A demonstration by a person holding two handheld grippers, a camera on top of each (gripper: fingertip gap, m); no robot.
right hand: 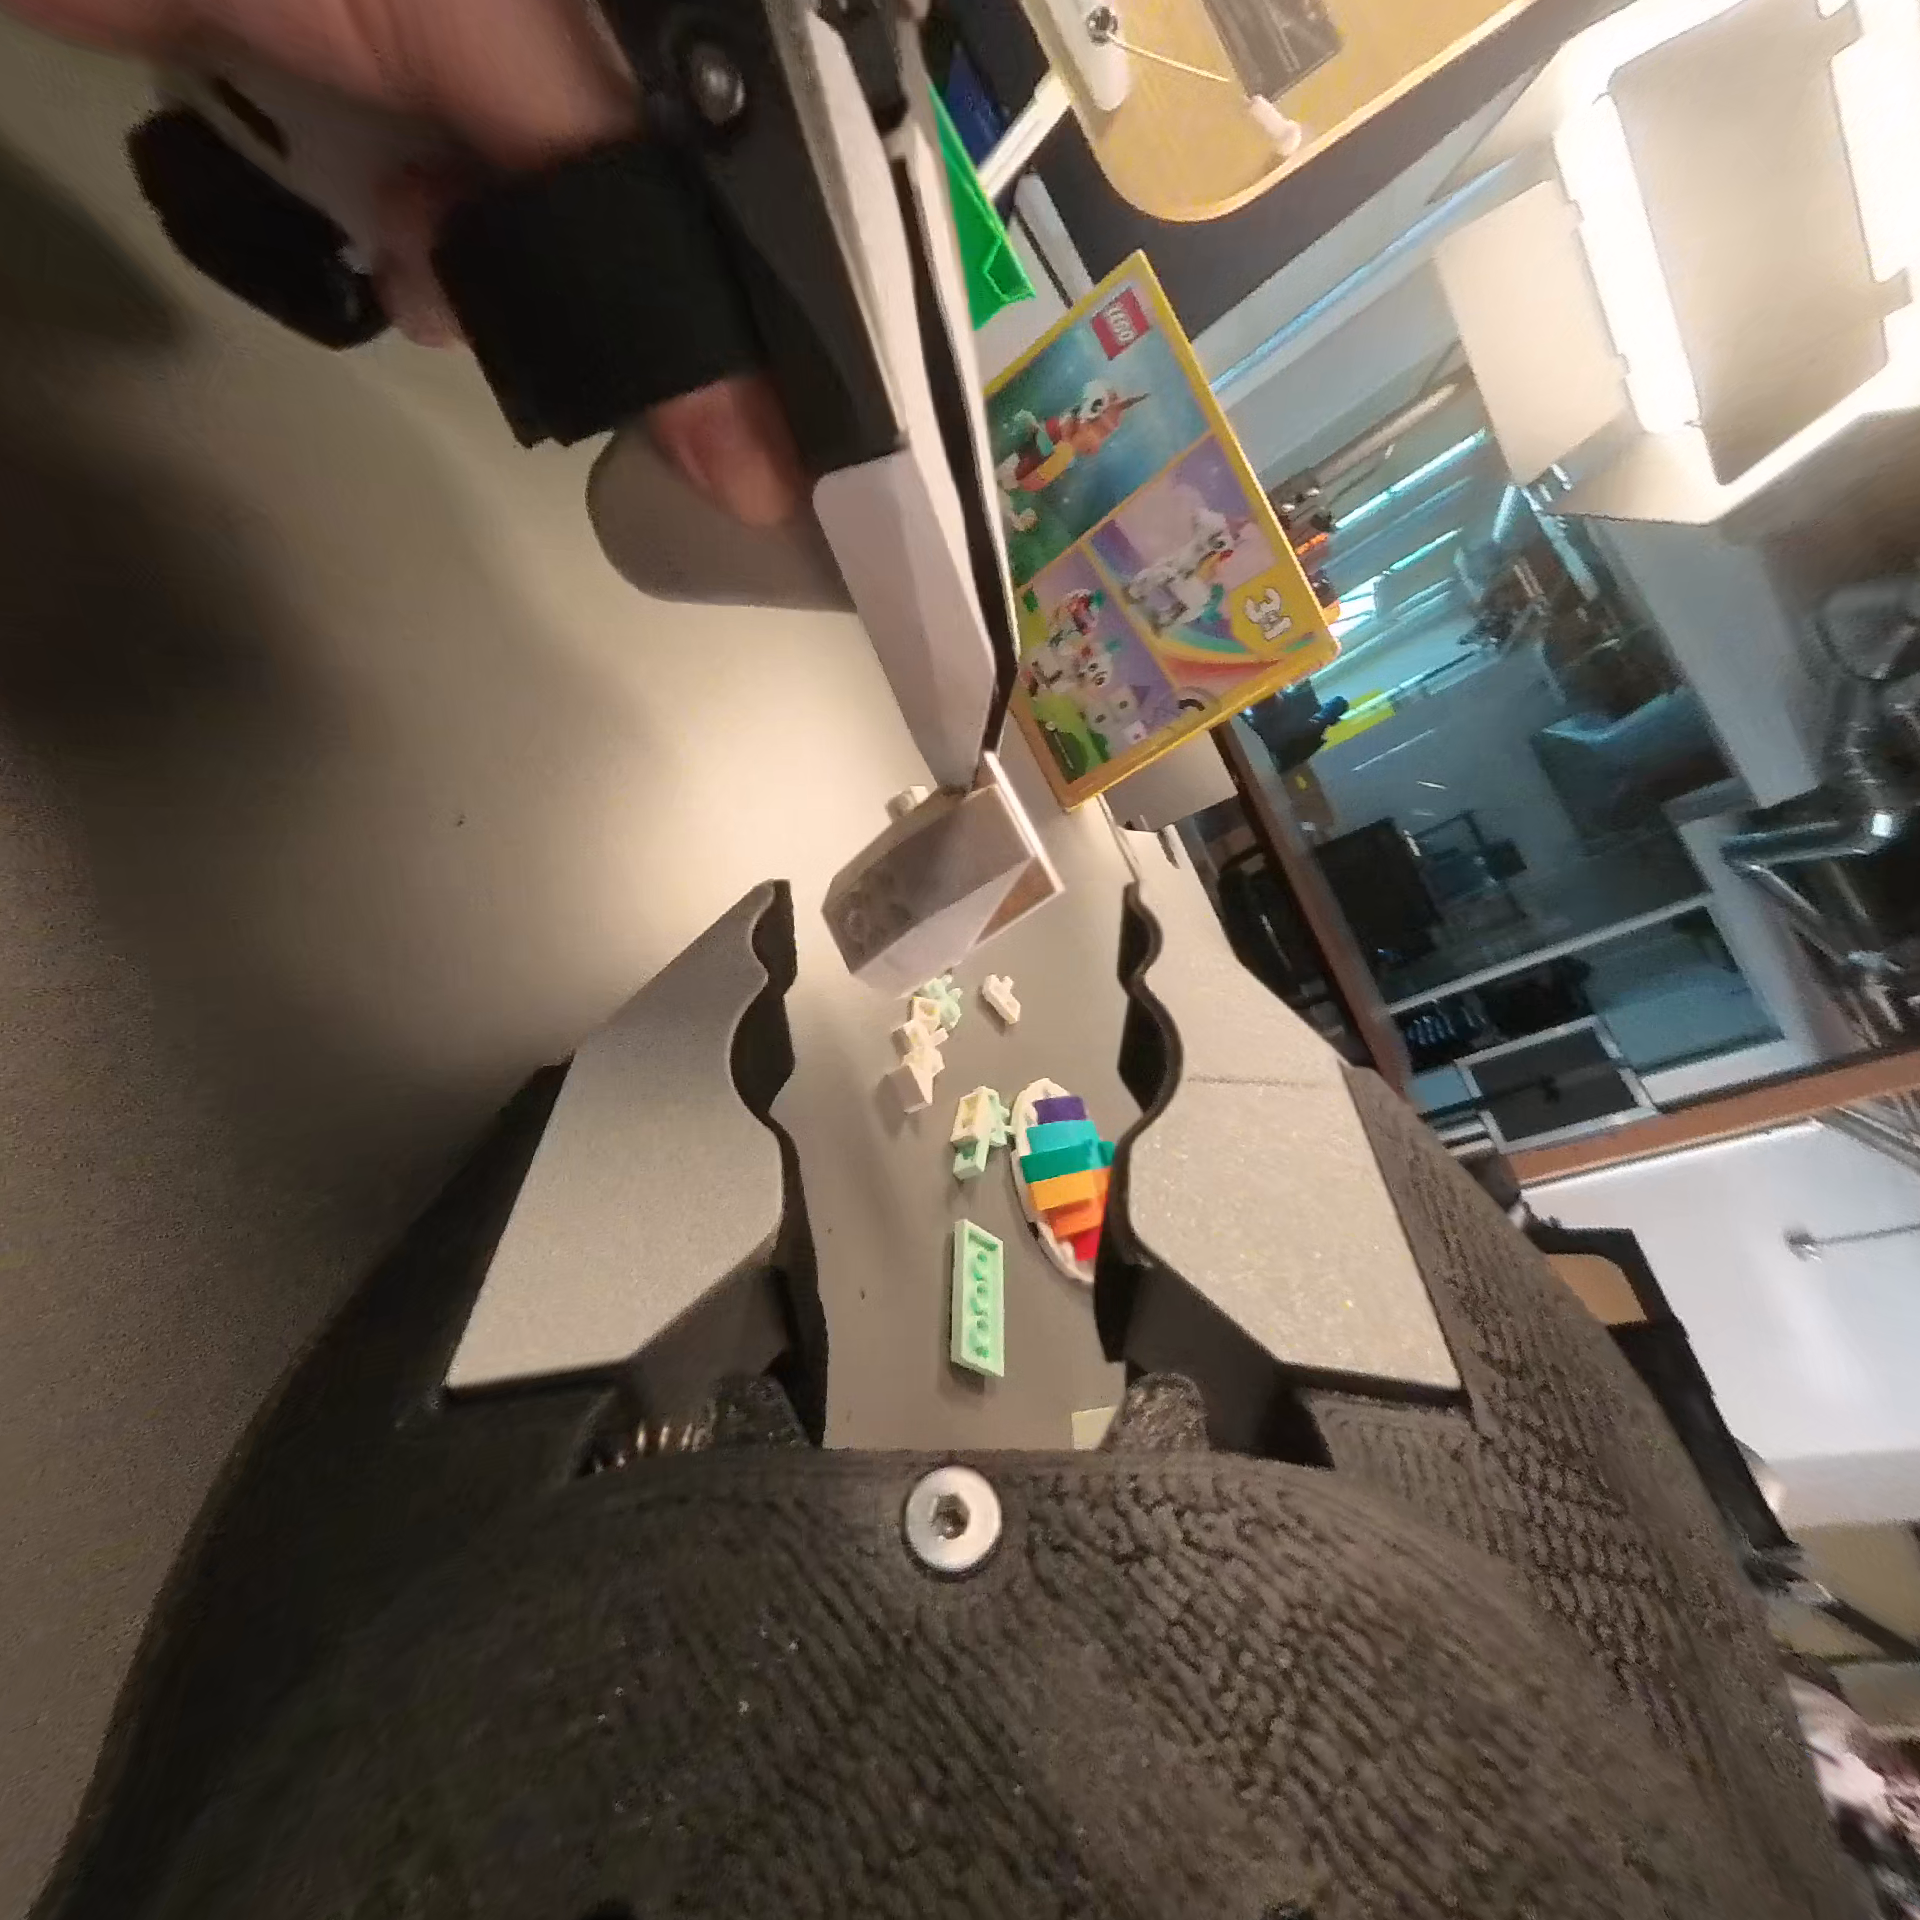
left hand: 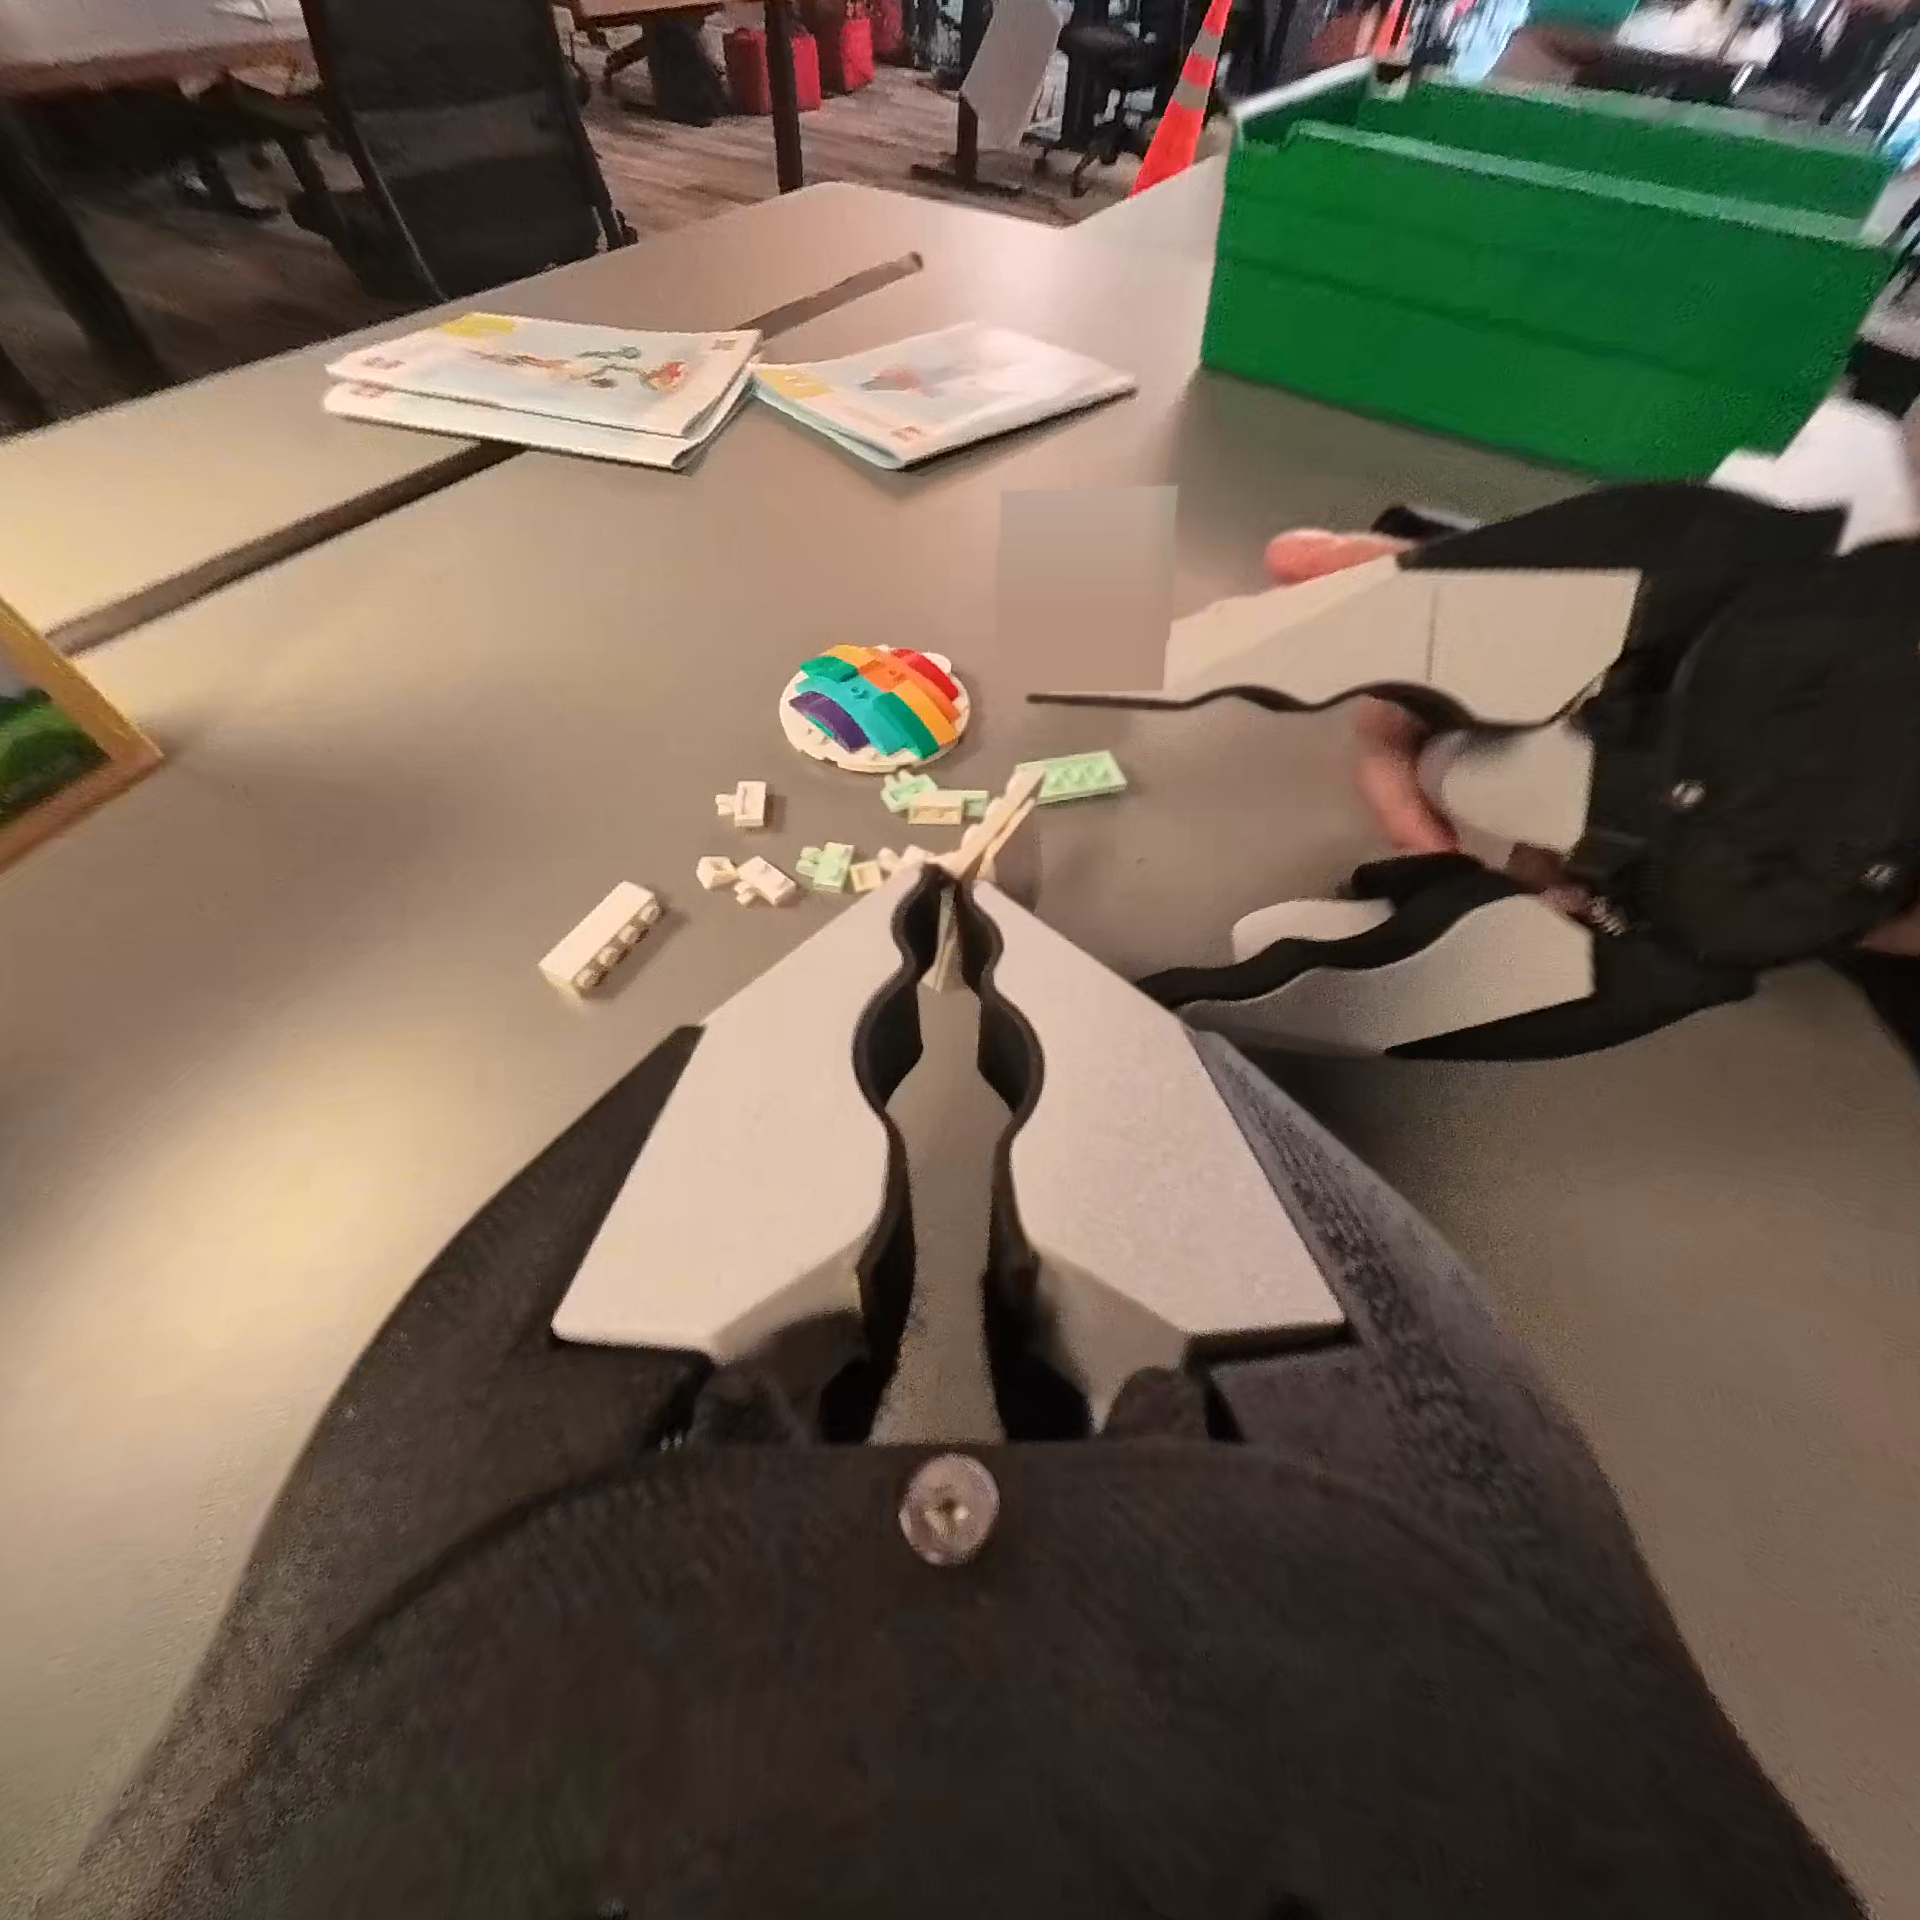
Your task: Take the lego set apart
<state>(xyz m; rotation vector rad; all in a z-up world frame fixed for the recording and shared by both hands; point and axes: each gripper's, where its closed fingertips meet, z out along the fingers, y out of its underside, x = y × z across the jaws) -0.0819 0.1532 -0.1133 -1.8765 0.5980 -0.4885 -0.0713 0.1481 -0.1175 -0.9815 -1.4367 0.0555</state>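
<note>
My left gripper [left hand: 951,883] is shut on a white lego piece [left hand: 1003,831] and holds it just above the grey table [left hand: 416,727]. In the right wrist view the left gripper [right hand: 966,769] comes in from above with that white piece [right hand: 935,894] at its tips. My right gripper [right hand: 956,914] is open, its fingertips either side of the piece and apart from it. It also shows open in the left wrist view [left hand: 1122,842]. A rainbow lego disc [left hand: 878,707] [right hand: 1065,1174], a mint plate [left hand: 1075,777] [right hand: 977,1304], a white long brick [left hand: 603,940] and small loose pieces [left hand: 748,878] [right hand: 925,1039] lie on the table.
Two instruction booklets [left hand: 551,384] [left hand: 940,390] lie farther back. A green crate [left hand: 1538,281] stands at the back right. The lego box [right hand: 1153,540] [left hand: 52,748] stands at the table's left edge. A chair [left hand: 457,135] and an orange cone [left hand: 1184,104] are beyond the table. Less than 4 cm separates the two grippers' tips. My left gripper's tips are some 10 cm from the white long brick [left hand: 603,940]. The rainbow lego disc [left hand: 878,707] is about 12 cm from both grippers' fingertips. My right wrist view [right hand: 1074,1151] looks at it from another angle.
</note>
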